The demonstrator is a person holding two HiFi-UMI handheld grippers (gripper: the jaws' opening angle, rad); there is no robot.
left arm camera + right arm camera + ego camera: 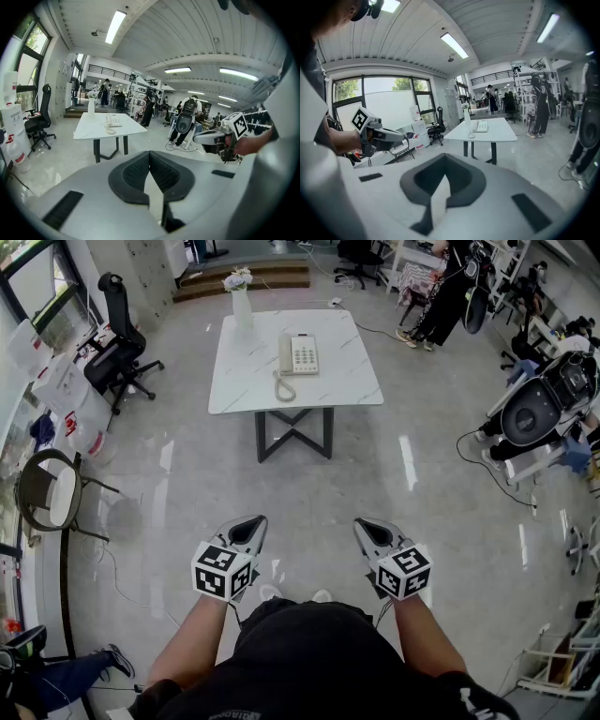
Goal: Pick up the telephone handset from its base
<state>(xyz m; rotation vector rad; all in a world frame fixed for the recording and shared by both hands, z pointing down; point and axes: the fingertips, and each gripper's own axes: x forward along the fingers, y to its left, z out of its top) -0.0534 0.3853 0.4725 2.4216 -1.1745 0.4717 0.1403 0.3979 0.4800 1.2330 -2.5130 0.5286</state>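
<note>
Head view looks steeply down on the left tongs (251,521) and the right tongs (366,524), held side by side above the floor (187,493) and well apart from the white surface (349,381) ahead. Each pair is closed, its pads meeting at the tip with nothing between them, as each gripper view shows plainly. The telephone handset (285,352) lies in its cradle on the left side of the base (307,355), near the middle of the surface; its coiled cord (284,388) loops toward the near edge; a white vase (242,307) of pale flowers stands at the far left corner.

Readable writing is scarce: the marker cube (223,570) on each pair of tongs bears black-and-white square patterns, not letters; the keypad's figures are too small to read; pale print at the hem of the person's dark shirt (309,662) is cut off by the bottom edge and illegible; red marks on the white boxes (67,392) at the left cannot be made out. From both gripper views the telephone is only a small pale shape on the distant surface.
</note>
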